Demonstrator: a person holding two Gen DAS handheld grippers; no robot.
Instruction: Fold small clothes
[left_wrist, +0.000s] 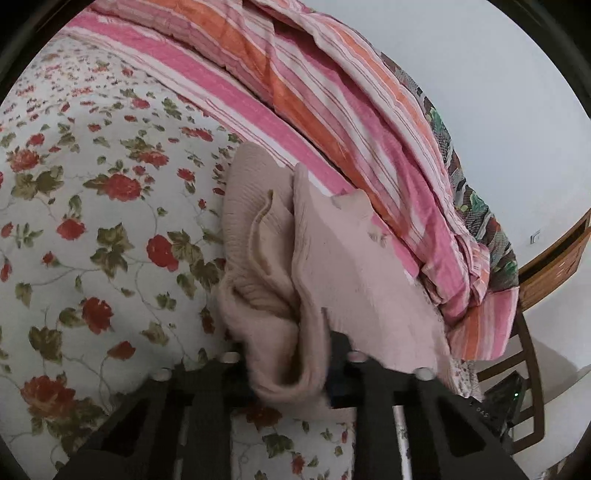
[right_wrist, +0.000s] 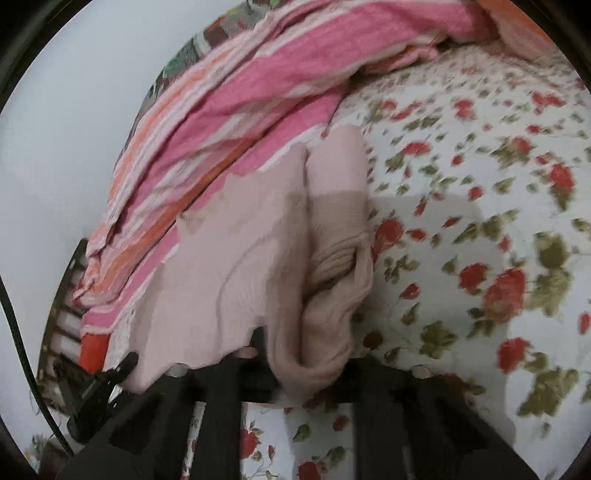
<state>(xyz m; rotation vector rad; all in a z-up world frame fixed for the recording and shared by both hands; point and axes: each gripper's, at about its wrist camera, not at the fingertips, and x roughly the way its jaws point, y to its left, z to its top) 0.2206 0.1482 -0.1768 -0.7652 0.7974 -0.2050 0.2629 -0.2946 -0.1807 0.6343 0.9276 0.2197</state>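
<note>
Item: small pale-pink ribbed knit garment (left_wrist: 325, 258), soft and bunched, lying on the bed at the foot of the heaped bedding, its near edge lifted off the sheet.

Left gripper (left_wrist: 291, 373): black, two-fingered, clenched on a gathered fold at the garment's near edge; cloth fills the gap between the fingers and droops just below them.

Right gripper (right_wrist: 306, 373): same make, likewise clamped on a rolled fold of the same garment (right_wrist: 258, 258).

Reason for hold, as a judgement: two pinches along one edge let the cloth hang flat between them, ready to be carried over and laid down as a fold. The fold looks begun, not finished, since the body still lies rumpled with a deep crease down its middle.

Surface: white bedsheet printed with red roses and olive leaves (left_wrist: 92, 221), spread wide to the left in the left wrist view, to the right in the other.

Far side: pink, orange and white striped blanket (left_wrist: 332, 110), piled in a ridge touching the garment's far edge; a darker patterned cloth (left_wrist: 476, 206) shows beyond it.

Room: plain pale wall (left_wrist: 498, 74); wooden furniture edge (left_wrist: 554, 266) at far right.
</note>
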